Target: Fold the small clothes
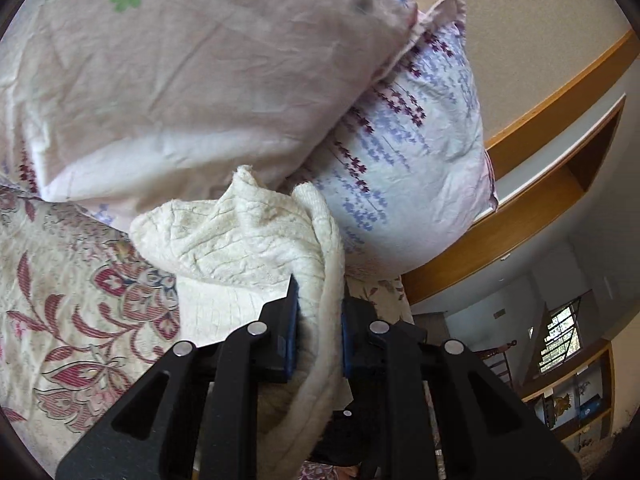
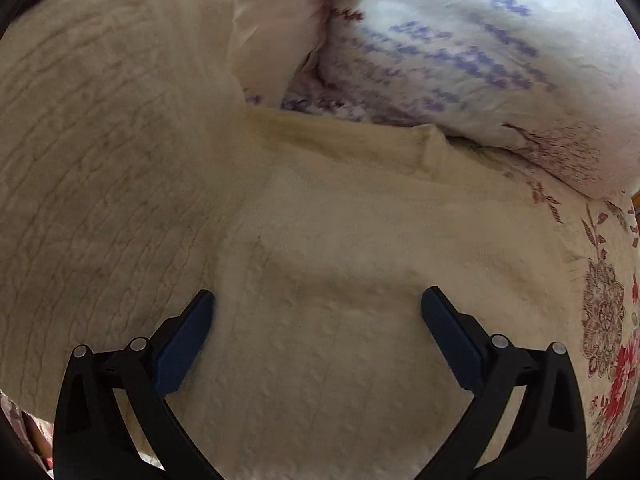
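Soft daylight; fisheye warp; slight blur

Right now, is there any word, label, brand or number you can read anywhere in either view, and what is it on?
None readable.
Cream knit garment: no tag or label showing.
Pillows: printed flower patterns only, no lettering.
Floral bedspread: pattern only.
Items on the far shelf: too small to tell whether they carry text.

- Cream cable-knit sweater (image 1: pixel 256 236), soft and rumpled, one edge lifted and bunched upward toward twelve o'clock.
- Its body (image 2: pixel 320 280) lies spread flat on the bed.
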The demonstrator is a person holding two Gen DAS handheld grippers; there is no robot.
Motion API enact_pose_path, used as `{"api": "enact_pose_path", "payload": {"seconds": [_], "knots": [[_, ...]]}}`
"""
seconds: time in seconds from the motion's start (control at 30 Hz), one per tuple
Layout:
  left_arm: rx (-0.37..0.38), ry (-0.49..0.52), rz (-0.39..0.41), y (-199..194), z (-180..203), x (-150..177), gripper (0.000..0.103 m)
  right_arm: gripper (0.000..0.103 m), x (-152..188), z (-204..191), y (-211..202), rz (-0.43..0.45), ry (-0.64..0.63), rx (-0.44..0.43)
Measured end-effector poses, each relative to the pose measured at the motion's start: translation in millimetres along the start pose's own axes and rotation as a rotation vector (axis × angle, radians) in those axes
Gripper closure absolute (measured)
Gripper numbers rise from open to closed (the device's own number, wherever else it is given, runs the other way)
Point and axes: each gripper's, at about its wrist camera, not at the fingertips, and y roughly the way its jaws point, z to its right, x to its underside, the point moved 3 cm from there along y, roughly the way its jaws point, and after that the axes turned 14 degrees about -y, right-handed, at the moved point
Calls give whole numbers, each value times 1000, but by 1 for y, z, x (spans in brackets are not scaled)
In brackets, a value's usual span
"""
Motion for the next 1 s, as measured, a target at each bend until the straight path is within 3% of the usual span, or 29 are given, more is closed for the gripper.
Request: {"api": "enact_pose_path", "payload": {"seconds": [0.13,0.4,0.47,0.53,0.57,0.63,0.77,0.9,1.0], "knots": [[22,19,-76,41,30,14,88,1,35,63,-36,47,98,112],[19,2,-175,137,70,46,87,1,129,173,-78,28,404,208],[19,-36,-228,165,73,60,75,1,146,189,-80,17,458,219],[109,-109,-335,182,73,74,53,1,159,202,-83,8,511,220],[146,-130,-357,180,72,79,47,1,168,210,-83,12,536,214],[178,-111,-344,168,73,79,25,1,176,218,-85,29,573,193],[36,22,-174,125,60,66,14,1,175,230,-90,121,628,75],[-238,205,5,88,40,65,11,1,152,225,-99,274,644,-141],[-404,332,80,76,32,77,9,10,128,222,-87,300,651,-345]]}}
